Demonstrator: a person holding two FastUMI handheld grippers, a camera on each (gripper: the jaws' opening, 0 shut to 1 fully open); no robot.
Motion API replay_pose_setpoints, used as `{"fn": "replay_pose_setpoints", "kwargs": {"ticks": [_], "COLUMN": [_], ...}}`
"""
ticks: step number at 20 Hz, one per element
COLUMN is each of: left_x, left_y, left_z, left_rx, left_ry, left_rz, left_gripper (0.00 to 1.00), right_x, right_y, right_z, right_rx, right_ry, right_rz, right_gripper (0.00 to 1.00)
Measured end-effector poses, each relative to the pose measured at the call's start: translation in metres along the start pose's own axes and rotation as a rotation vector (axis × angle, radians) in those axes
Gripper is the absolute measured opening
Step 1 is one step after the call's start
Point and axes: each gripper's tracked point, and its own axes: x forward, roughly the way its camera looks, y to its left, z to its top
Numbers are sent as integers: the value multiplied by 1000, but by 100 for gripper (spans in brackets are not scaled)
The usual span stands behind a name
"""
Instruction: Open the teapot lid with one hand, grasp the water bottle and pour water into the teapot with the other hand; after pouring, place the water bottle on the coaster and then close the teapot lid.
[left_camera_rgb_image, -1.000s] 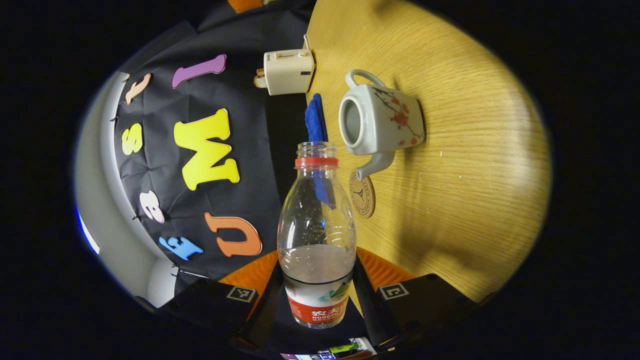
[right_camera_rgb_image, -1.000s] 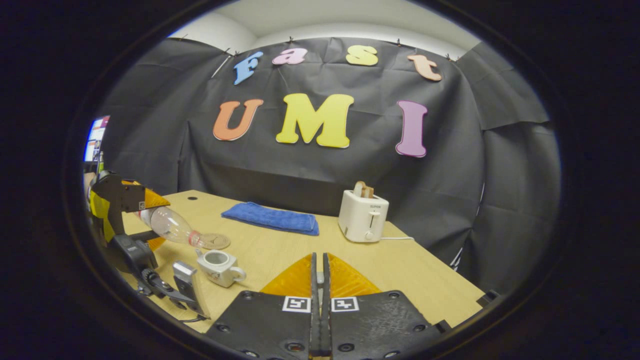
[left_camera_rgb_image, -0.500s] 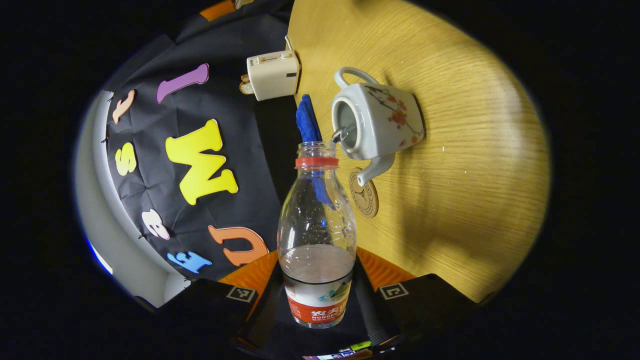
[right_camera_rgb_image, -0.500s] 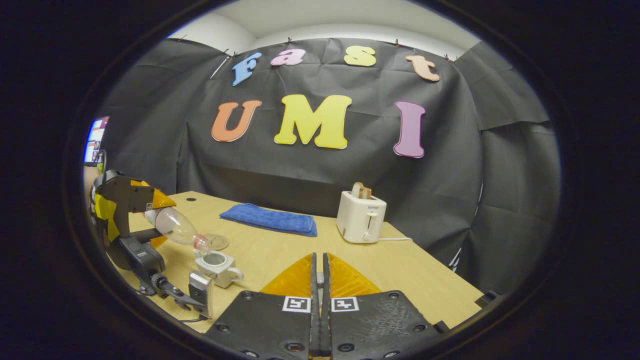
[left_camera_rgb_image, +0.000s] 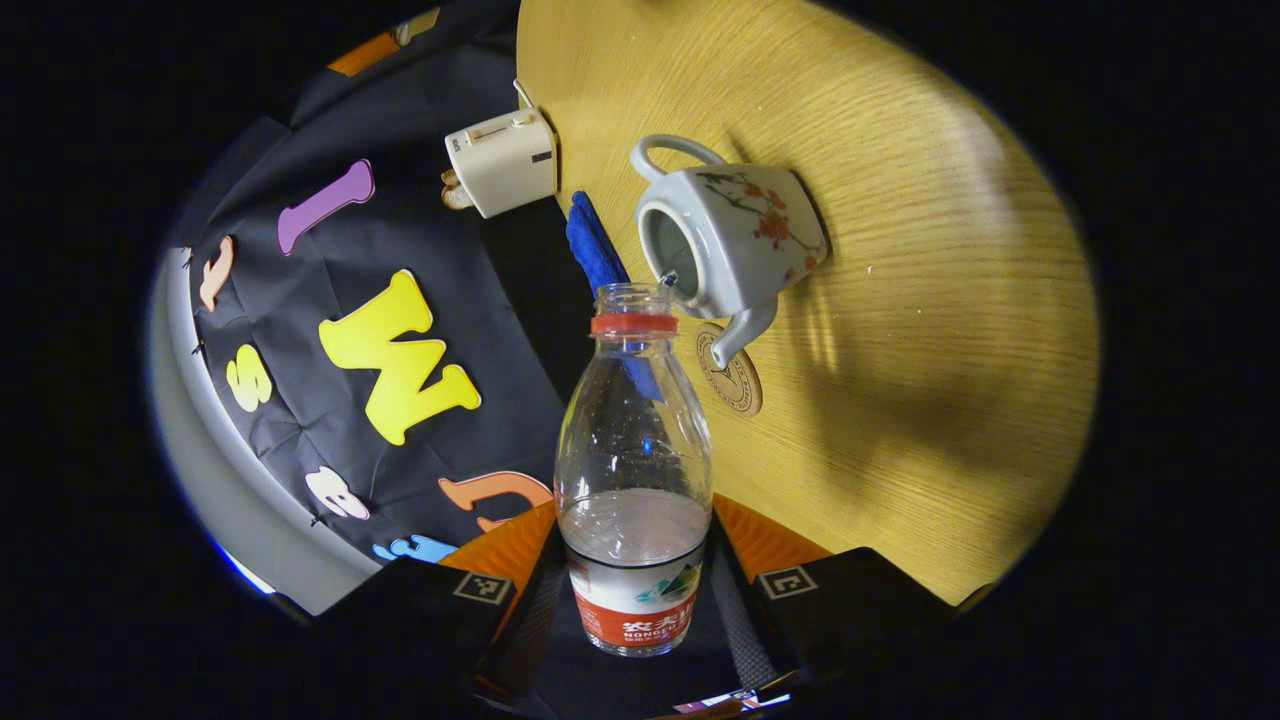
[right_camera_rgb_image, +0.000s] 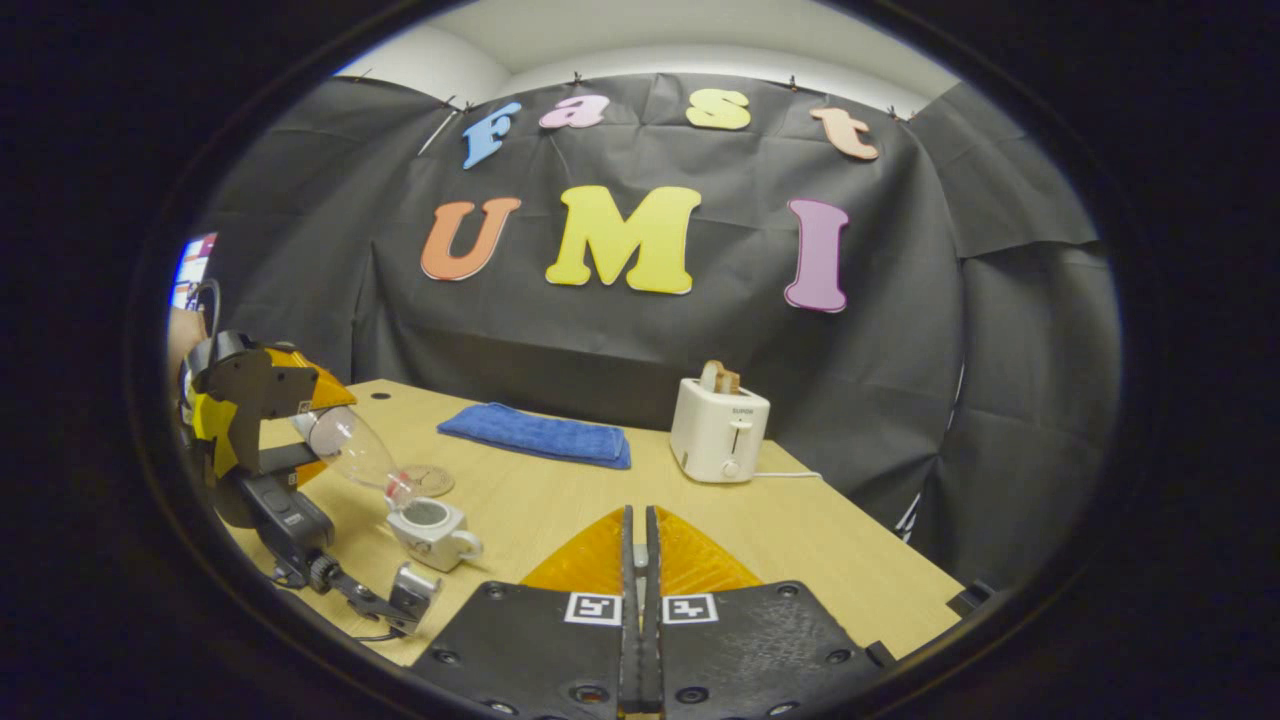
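Your left gripper (left_camera_rgb_image: 634, 590) hides the lower sides of the water bottle (left_camera_rgb_image: 634, 470), and the bottle's base is cut off from sight between the fingers. The bottle's neck covers part of the blue towel (left_camera_rgb_image: 592, 245) and the teapot (left_camera_rgb_image: 725, 235) rim nearest you. The teapot's spout overlaps the coaster (left_camera_rgb_image: 735, 372). Whether your right gripper (right_camera_rgb_image: 638, 600) pinches anything is too hidden to tell
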Motion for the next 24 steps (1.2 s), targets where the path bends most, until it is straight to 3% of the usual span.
{"fn": "replay_pose_setpoints", "kwargs": {"ticks": [14,15,16,21,22,23,24], "left_x": [-6,-7,-7,-8,-9,-9,-9], "left_y": [31,35,37,40,40,39,40], "left_z": [6,4,5,8,8,9,8], "left_rx": [157,166,172,201,205,214,215], "left_ry": [14,18,18,16,19,22,23], "left_rz": [37,45,47,49,49,47,46], "left_gripper": [75,79,75,75,79,75,79], "right_x": [8,8,7,3,2,3,3], "right_y": [10,12,13,8,8,7,6], "right_z": [-4,-4,-4,6,6,5,3], "right_rx": [38,47,48,25,27,28,29], "right_ry": [20,21,18,-25,-28,-27,-27], "right_rz": [35,40,41,20,22,21,22], "right_gripper": [0,0,0,0,0,0,0]}}
